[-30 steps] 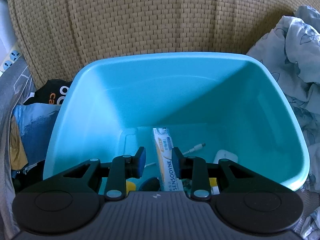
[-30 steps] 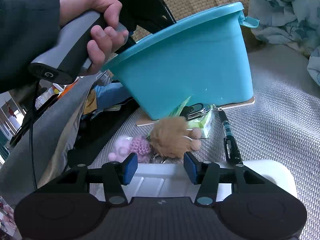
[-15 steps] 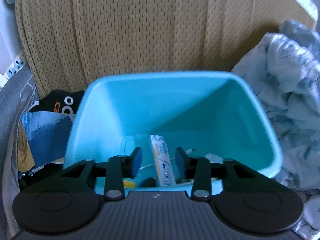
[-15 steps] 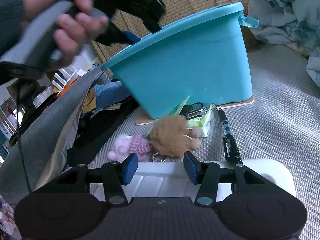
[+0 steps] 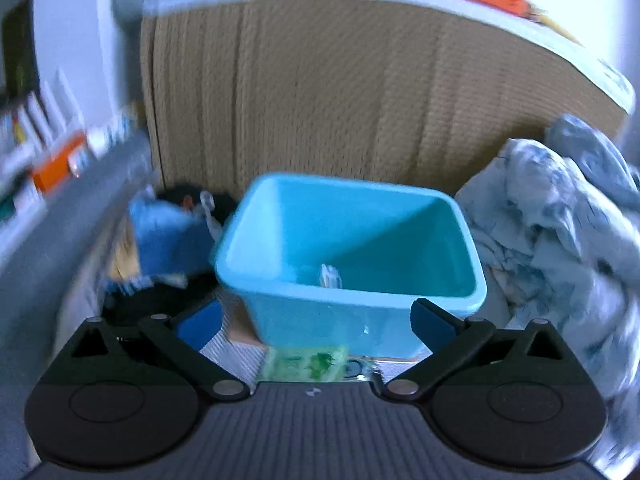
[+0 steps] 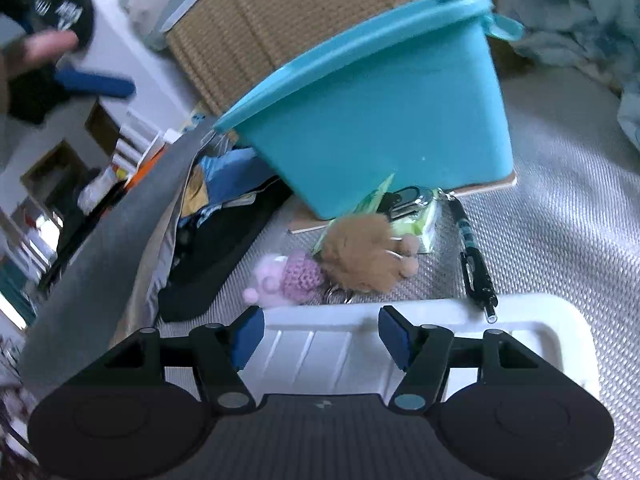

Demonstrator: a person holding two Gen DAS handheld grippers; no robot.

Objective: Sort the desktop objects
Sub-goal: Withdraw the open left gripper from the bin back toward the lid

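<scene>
Left gripper (image 5: 316,318): jaws spread wide and empty, held high and back from the teal bin (image 5: 352,248). The view is blurred, so I judge the hand is in motion — likely free to reach for another item.
Right gripper (image 6: 322,336): jaws open, nothing between them, hovering low over a white tray (image 6: 400,344), probably waiting its turn.
Teal bin: sits on a thin board (image 6: 480,186), open top facing up so items can be dropped in; one pale packet (image 5: 330,276) shows inside.
Unsorted items: clustered on the surface just in front of the bin, within easy reach — a tan fluffy pom-pom toy (image 6: 360,256), a pink crocheted toy (image 6: 286,278) touching it, a green packet (image 6: 416,224) with a key fob (image 6: 408,196) on it, and a dark pen (image 6: 472,264) whose tip rests on the tray's rim.
Surface: grey woven mat (image 6: 560,208).
Room: tan woven panel (image 5: 360,100) behind the bin, crumpled blue-grey bedding (image 5: 560,220) to the right, a pile of blue and black cloth (image 5: 168,236) to the left, shelves beyond, too blurred to read.
Progress: judged partway, since several items remain outside the bin.
</scene>
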